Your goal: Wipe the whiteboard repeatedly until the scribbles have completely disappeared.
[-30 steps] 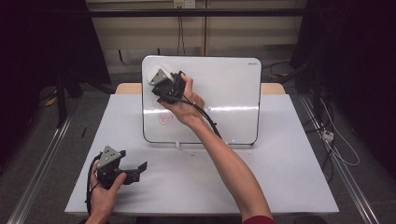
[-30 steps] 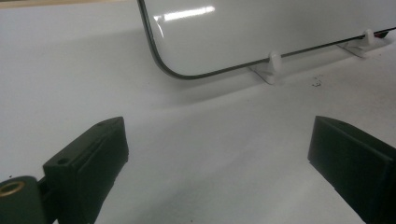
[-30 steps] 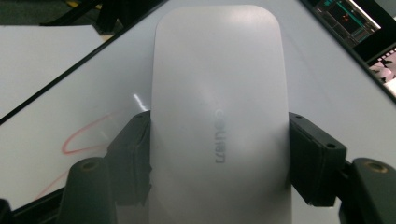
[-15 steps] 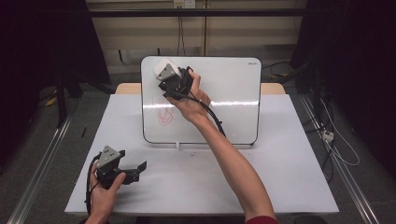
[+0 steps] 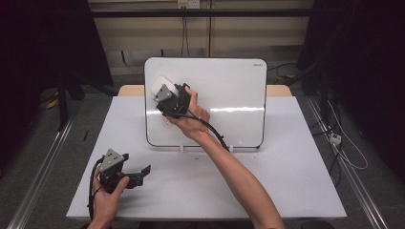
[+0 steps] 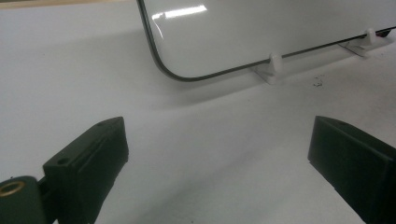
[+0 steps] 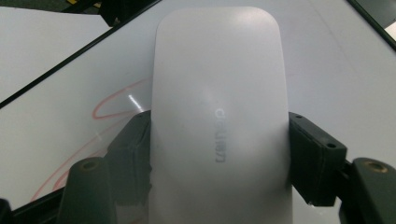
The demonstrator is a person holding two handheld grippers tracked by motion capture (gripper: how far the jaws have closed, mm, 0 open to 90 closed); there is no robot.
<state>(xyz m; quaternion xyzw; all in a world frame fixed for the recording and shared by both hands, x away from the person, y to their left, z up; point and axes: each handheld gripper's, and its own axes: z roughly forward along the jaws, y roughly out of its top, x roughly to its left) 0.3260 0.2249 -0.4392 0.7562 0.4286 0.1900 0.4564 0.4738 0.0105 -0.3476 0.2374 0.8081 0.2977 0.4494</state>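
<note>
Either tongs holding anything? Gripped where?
Right tongs clamp the white rounded plastic whiteboard eraser across its long sides, near the lower half. Left tongs open, empty.

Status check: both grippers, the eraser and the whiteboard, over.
Right gripper shut on eraser, against whiteboard. Faint red marks remain. Left gripper open, on table. Nothing blocking.

black left gripper (image 5: pixel 141 171), grey 3-cornered plate, trailing black cable, bare forearms

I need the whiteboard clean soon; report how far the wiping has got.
Done: the right gripper grips the white eraser and has it against the whiteboard. In hand: wiping. Left: faint red marks beside the eraser. The left gripper rests open on the table.
</note>
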